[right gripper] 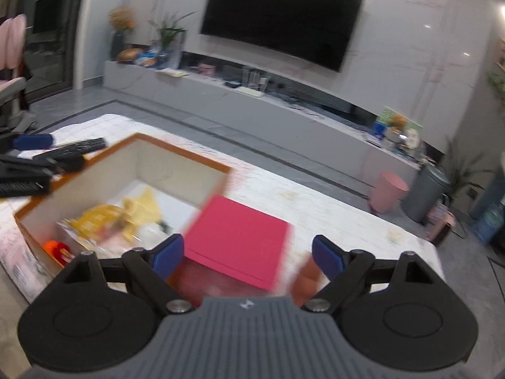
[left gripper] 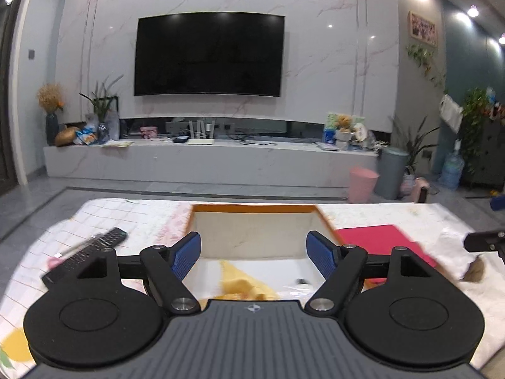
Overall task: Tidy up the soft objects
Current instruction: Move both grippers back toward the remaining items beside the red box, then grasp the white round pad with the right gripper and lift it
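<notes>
Left hand-held gripper [left gripper: 254,252]: jaws spread wide, nothing between the blue pads, touching nothing; it hangs over the near part of the box.
Right hand-held gripper [right gripper: 247,257]: jaws likewise wide apart and empty, poised above the pink lid, clear of it.
Box [left gripper: 252,209]: one, open-topped, orange rim, pale inside walls, standing on the surface [left gripper: 135,218].
Soft things in the box: one crumpled yellow cloth [right gripper: 139,205] on the box floor; beside it a blurred heap of yellow and clear wrapping whose pieces cannot be counted; one small orange-red item [right gripper: 58,249] in the near corner.
Pink lid [right gripper: 240,240]: one flat pink piece, lying on the surface just beside the box, on its right.
Brown fluffy piece [left gripper: 475,271]: one, on the surface to the right of the pink lid, outside the box.
Remote control [left gripper: 86,252]: one, black, on the surface left of the box.
</notes>
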`<state>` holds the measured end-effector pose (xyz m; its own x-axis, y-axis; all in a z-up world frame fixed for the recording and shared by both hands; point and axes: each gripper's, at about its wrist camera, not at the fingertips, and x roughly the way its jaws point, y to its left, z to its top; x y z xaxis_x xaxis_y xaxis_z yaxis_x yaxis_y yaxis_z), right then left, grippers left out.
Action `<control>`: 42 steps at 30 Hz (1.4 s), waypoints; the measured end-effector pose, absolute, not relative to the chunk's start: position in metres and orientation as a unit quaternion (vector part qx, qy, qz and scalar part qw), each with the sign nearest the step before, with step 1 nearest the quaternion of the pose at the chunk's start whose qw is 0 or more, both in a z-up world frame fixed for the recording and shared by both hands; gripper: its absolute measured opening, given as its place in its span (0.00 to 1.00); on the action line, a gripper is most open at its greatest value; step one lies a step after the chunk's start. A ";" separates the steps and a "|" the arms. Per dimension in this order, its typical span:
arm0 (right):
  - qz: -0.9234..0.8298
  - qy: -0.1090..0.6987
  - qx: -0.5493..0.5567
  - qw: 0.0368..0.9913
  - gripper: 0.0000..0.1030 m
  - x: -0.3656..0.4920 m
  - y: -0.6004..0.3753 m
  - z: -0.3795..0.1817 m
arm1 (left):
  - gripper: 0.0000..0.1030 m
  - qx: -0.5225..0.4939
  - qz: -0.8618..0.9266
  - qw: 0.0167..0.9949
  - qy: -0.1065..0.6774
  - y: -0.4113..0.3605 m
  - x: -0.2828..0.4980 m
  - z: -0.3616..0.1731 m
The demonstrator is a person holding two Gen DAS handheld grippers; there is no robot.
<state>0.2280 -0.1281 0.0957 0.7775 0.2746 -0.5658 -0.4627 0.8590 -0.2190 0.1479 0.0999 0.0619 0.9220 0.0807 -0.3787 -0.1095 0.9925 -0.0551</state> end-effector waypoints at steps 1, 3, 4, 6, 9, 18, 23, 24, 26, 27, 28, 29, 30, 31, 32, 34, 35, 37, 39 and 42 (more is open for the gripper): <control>0.185 0.269 -0.176 0.929 0.86 0.227 -0.144 0.095 | 0.87 -0.032 0.040 0.980 0.193 0.094 0.147 0.063; 0.157 0.276 -0.170 0.933 0.86 0.226 -0.177 0.092 | 0.87 -0.012 0.032 0.981 0.189 0.081 0.146 0.063; 0.141 0.281 -0.161 0.935 0.86 0.227 -0.195 0.088 | 0.87 -0.003 0.030 0.982 0.186 0.075 0.145 0.062; 0.107 0.293 -0.141 0.940 0.86 0.231 -0.228 0.080 | 0.87 0.012 0.021 0.983 0.184 0.060 0.144 0.060; 0.056 0.314 -0.103 0.942 0.86 0.240 -0.272 0.058 | 0.88 0.032 -0.008 0.980 0.195 0.038 0.143 0.050; 0.048 0.340 -0.168 0.924 0.86 0.256 -0.267 -0.023 | 0.88 0.028 -0.092 0.963 0.250 -0.001 0.138 0.021; 0.089 0.298 -0.247 0.918 0.86 0.259 -0.226 -0.049 | 0.88 0.044 -0.106 0.957 0.265 -0.009 0.133 0.005; 0.087 0.299 -0.261 0.914 0.86 0.263 -0.220 -0.053 | 0.88 0.045 -0.105 0.959 0.260 -0.009 0.132 0.003; 0.081 0.288 -0.285 0.911 0.86 0.268 -0.209 -0.060 | 0.88 0.055 -0.104 0.961 0.252 -0.010 0.127 0.000; 0.085 0.277 -0.294 0.911 0.86 0.270 -0.206 -0.062 | 0.88 0.056 -0.104 0.961 0.251 -0.010 0.127 0.000; 0.094 0.269 -0.305 0.909 0.86 0.271 -0.203 -0.065 | 0.88 0.055 -0.104 0.961 0.250 -0.009 0.127 0.000; 0.102 0.262 -0.317 0.906 0.86 0.274 -0.200 -0.070 | 0.88 0.051 -0.106 0.961 0.250 -0.008 0.126 0.000; 0.100 0.257 -0.329 0.903 0.86 0.277 -0.196 -0.073 | 0.88 0.047 -0.106 0.961 0.251 -0.007 0.126 -0.001; 0.097 0.253 -0.336 0.902 0.86 0.281 -0.193 -0.076 | 0.88 0.042 -0.106 0.961 0.252 -0.006 0.127 0.000; 0.095 0.251 -0.337 0.903 0.86 0.285 -0.192 -0.078 | 0.88 0.037 -0.106 0.961 0.254 -0.004 0.128 0.000; 0.096 0.251 -0.336 0.903 0.86 0.293 -0.191 -0.082 | 0.88 0.028 -0.106 0.960 0.259 -0.001 0.131 0.001; 0.094 0.247 -0.341 0.902 0.85 0.295 -0.189 -0.085 | 0.88 0.024 -0.105 0.960 0.260 0.000 0.131 0.002; 0.090 0.244 -0.348 0.901 0.83 0.302 -0.188 -0.091 | 0.88 0.016 -0.102 0.959 0.262 0.004 0.131 0.002; 0.090 0.246 -0.352 0.899 0.79 0.306 -0.188 -0.094 | 0.88 0.012 -0.099 0.960 0.263 0.007 0.131 0.002; 0.086 0.248 -0.353 0.898 0.63 0.308 -0.192 -0.097 | 0.88 0.013 -0.093 0.960 0.264 0.009 0.131 0.002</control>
<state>0.3076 -0.1920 -0.0969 0.8619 -0.0211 -0.5066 -0.3299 0.7353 -0.5920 0.1308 0.0088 0.0017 0.8428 -0.1723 -0.5099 0.1856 0.9823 -0.0253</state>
